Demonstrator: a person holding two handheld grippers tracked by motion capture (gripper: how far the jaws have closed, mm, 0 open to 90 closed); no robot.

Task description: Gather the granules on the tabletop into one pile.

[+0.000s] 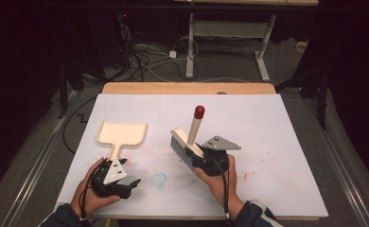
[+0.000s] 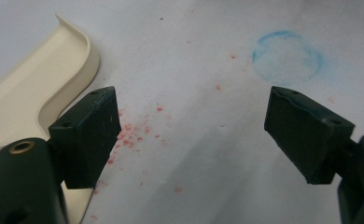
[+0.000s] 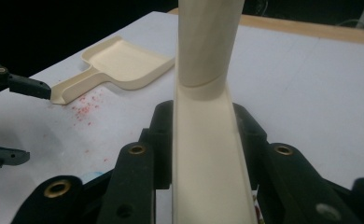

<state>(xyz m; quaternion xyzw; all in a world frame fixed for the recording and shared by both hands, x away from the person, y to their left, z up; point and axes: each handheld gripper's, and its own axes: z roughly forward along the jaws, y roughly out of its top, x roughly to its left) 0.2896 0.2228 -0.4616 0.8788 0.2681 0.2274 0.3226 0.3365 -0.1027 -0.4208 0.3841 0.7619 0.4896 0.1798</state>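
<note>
A cream dustpan (image 1: pixel 122 133) lies flat on the white table left of centre, its handle (image 1: pixel 115 151) pointing toward the person. My left gripper (image 1: pixel 131 185) rests just right of that handle, open with nothing between its jaws. In the left gripper view (image 2: pixel 192 100) the dustpan (image 2: pixel 31 93) sits beside the left jaw. My right gripper (image 1: pixel 195 155) is shut on a cream hand brush (image 1: pixel 193 130) with grey bristles (image 1: pixel 179 148) and a red-tipped handle (image 1: pixel 199 112) pointing away. In the right gripper view (image 3: pixel 203 113) the jaws clamp the brush's back (image 3: pixel 208 154).
Red crumbs (image 1: pixel 129 161) lie scattered by the dustpan handle, with more (image 1: pixel 263 156) right of the brush. A faint blue ring (image 1: pixel 160 178) marks the white table (image 1: pixel 277 123). A wooden strip (image 1: pixel 187 88) edges the far side. Beyond stand desk legs and cables.
</note>
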